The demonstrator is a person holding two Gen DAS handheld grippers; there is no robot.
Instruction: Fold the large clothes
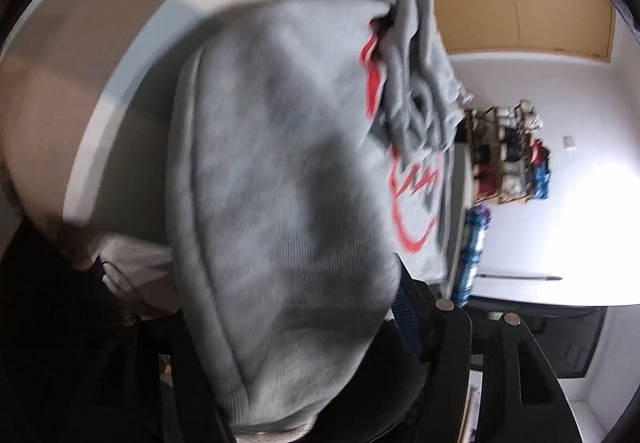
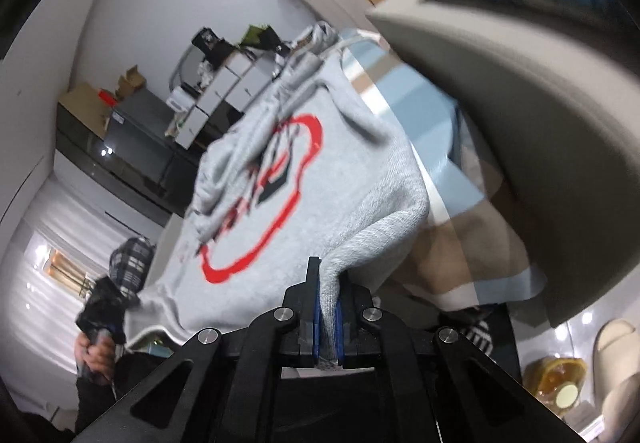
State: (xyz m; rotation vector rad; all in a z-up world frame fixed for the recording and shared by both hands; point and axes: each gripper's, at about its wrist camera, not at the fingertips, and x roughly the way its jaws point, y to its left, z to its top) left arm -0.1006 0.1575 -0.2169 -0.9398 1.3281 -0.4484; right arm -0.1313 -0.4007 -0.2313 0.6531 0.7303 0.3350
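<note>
Right wrist view: the right gripper (image 2: pixel 328 323) sits at bottom centre of the frame, its two blue pads (image 2: pixel 316 317) drawn narrow and clamped on a fold of the grey sweatshirt (image 2: pixel 340 203). The pinched cloth runs up from between the pads and spreads toward the middle of the frame. The sweatshirt lies across a bed cover (image 2: pixel 440 179) banded in tan, white and pale blue. A red outline print (image 2: pixel 280 211) with black marks shows on the cloth, left of centre. Bunched folds of the same grey fabric sit above the print, toward upper centre. A beige curved edge (image 2: pixel 520 115), blurred, fills the right side. A person's hand (image 2: pixel 96 355) shows at lower left, gripping dark gear.

Left wrist view: picture is motion-blurred. The sweatshirt (image 1: pixel 280 183) fills the centre, a broad grey panel with a stitched seam running down its left side, draped low over the left gripper (image 1: pixel 320 375) at the bottom of the frame. The left finger is hidden under cloth; the right finger (image 1: pixel 444 327) stands clear beside the fabric at lower right. The jaws stand partly spread, and no pad can be seen pressing the cloth. Red print (image 1: pixel 412 203) shows right of centre. A rack of shoes (image 1: pixel 508 155) stands against the white wall at right.
</note>
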